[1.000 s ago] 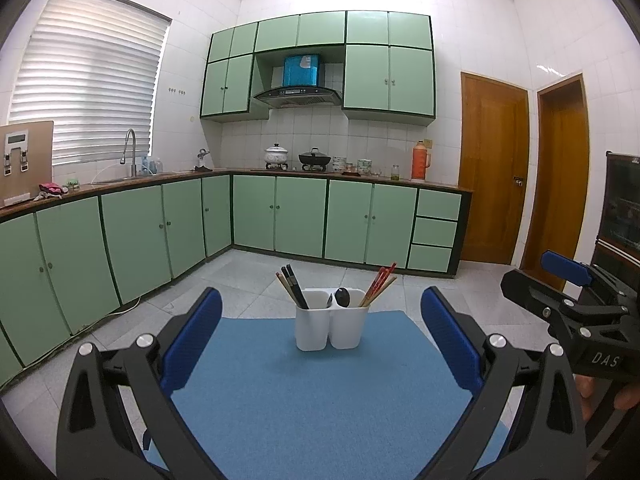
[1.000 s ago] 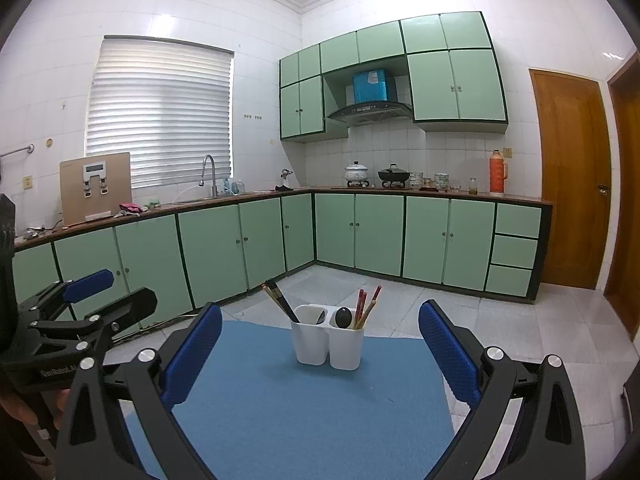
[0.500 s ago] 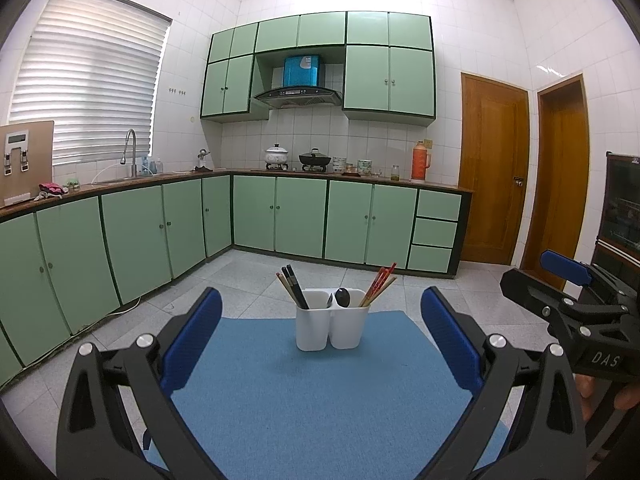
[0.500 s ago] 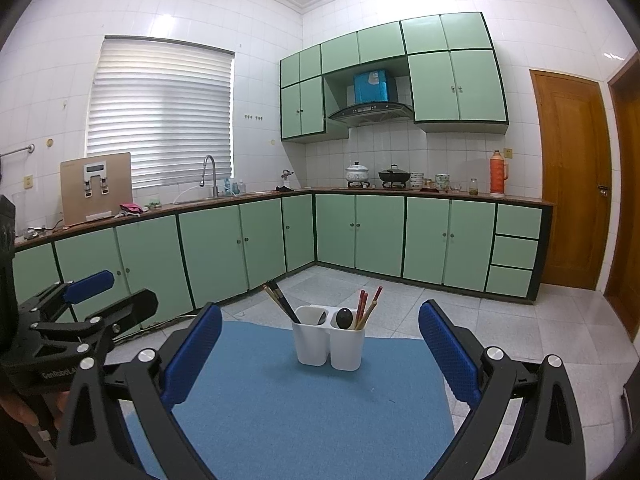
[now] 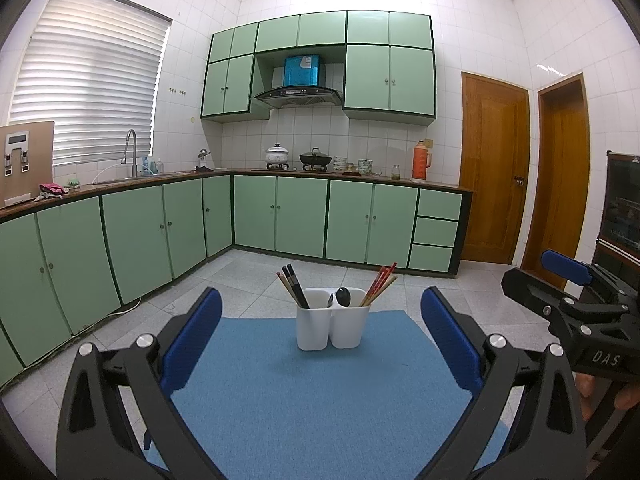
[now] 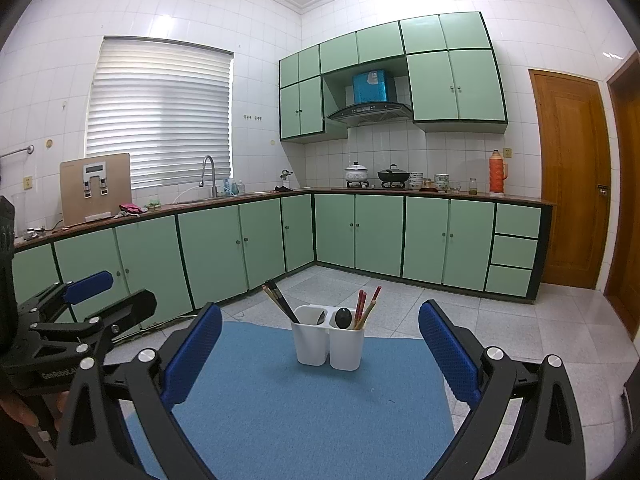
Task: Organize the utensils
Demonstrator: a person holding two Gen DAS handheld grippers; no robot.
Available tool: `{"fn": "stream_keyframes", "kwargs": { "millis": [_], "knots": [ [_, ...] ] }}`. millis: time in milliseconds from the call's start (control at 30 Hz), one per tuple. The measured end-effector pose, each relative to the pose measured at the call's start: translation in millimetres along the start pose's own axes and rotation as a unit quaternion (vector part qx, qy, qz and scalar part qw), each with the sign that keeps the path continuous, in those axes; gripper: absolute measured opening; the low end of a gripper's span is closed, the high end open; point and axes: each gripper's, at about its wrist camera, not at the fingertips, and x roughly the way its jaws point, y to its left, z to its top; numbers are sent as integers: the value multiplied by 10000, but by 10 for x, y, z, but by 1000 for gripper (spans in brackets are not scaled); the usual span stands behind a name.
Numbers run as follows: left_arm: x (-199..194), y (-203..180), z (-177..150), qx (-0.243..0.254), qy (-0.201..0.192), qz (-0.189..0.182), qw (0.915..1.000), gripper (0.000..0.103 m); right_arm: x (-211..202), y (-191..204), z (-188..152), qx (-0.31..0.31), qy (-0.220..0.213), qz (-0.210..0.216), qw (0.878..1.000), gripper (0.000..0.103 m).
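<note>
Blue pads line both tools. The left gripper (image 5: 320, 344) is held level above the blue mat (image 5: 320, 400), its two fingers spread wide apart with nothing between them. The right gripper (image 6: 320, 348) sits the same way, wide apart and holding nothing, and both point at the white utensil holder (image 5: 332, 324). That holder stands near the far end of the mat, with dark chopsticks (image 5: 294, 286) in its left cup and a black spoon (image 5: 343, 296) and red chopsticks (image 5: 380, 284) in its right cup. White letters "DAS" show on the right tool, "GenRobot" on the left one. Nothing has moved since half a second ago.
</note>
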Motion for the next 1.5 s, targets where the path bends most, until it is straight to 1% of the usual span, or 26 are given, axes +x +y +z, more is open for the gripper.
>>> {"fn": "stream_keyframes", "kwargs": {
  "millis": [1500],
  "knots": [
    [-3,86,3,6,29,40,10000,97,-17,-20,9,5,25,-21,10000,97]
  ]
}}
